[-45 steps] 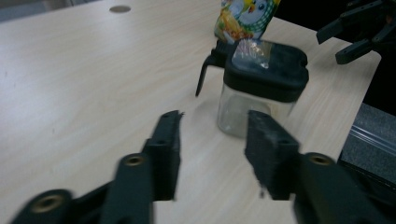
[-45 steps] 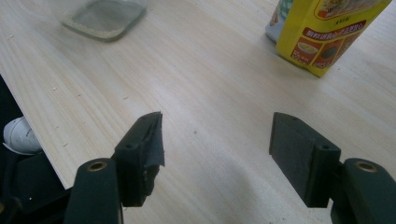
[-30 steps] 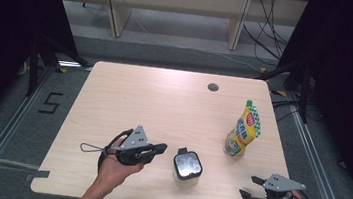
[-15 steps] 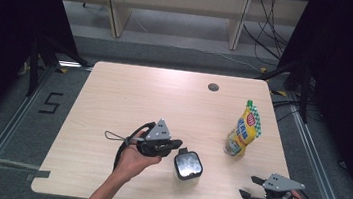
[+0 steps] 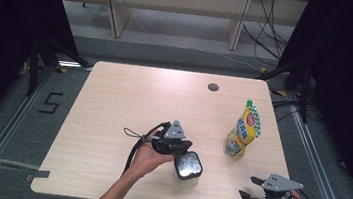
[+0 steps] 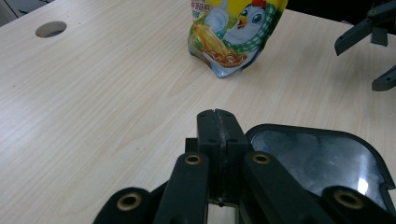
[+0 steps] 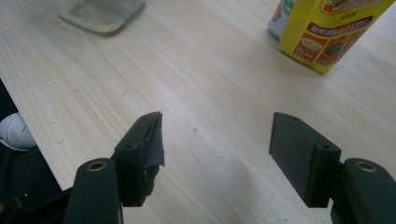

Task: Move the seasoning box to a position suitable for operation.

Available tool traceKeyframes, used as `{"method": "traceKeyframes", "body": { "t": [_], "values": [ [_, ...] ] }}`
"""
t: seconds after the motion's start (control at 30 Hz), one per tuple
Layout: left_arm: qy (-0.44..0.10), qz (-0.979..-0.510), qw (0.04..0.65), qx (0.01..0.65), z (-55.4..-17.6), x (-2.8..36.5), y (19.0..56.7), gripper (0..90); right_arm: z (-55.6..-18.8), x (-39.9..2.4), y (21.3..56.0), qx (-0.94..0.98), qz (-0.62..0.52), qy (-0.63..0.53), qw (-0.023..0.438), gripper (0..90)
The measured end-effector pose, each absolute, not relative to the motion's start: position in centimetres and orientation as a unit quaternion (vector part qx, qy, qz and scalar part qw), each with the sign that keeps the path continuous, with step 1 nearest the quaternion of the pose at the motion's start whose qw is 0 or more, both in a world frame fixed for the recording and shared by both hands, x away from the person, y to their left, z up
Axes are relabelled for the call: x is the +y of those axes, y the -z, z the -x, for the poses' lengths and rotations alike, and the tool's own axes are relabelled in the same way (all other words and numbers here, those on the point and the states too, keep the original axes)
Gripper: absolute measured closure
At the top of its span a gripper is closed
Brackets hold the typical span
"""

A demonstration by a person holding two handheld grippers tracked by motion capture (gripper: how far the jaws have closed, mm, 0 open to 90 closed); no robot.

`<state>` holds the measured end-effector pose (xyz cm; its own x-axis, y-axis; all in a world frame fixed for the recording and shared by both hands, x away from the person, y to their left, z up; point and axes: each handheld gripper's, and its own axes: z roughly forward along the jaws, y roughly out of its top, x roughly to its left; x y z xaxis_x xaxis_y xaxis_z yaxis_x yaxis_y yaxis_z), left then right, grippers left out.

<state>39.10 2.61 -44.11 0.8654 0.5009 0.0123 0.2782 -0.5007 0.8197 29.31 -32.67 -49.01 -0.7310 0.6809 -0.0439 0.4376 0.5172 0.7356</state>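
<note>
A glass container with a black-rimmed clear lid (image 5: 188, 165) stands near the table's front edge. In the left gripper view the lid (image 6: 322, 158) lies just right of the jaws. My left gripper (image 5: 183, 149) (image 6: 217, 125) is shut with nothing between its pads, its tip at the lid's far-left edge; I cannot tell whether it touches. A yellow chicken-print pouch (image 5: 244, 129) (image 6: 233, 32) (image 7: 327, 32) stands upright farther right. My right gripper (image 5: 250, 187) (image 7: 219, 144) is open and empty, low over the front right corner. The container's glass base (image 7: 102, 11) is ahead of it.
A round cable hole (image 5: 213, 87) (image 6: 50, 29) sits at the back of the wooden table (image 5: 113, 102). The right gripper's jaws (image 6: 369, 32) show beyond the lid. The table's front edge runs close to both hands, and a white shoe (image 7: 14, 131) shows below it.
My left hand has moved its shut gripper rightward across the table, up to the container's lid. The right gripper, pouch and container have stayed put.
</note>
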Motion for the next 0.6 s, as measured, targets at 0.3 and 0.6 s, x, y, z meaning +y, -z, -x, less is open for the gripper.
{"method": "traceKeyframes", "body": {
  "t": [0.3, 0.6],
  "values": [
    [-0.122, -0.86, 0.425, 0.255, -39.0, 4.1, 43.7, 89.2, -29.3, -32.7, 49.0, 0.855, -0.331, -0.364, 0.164, 35.7],
    [-0.1, -0.849, 0.437, 0.28, -38.4, 7.1, 43.9, 89.1, -29.1, -32.6, 49.0, 0.853, -0.338, -0.365, 0.158, 35.7]
  ]
}}
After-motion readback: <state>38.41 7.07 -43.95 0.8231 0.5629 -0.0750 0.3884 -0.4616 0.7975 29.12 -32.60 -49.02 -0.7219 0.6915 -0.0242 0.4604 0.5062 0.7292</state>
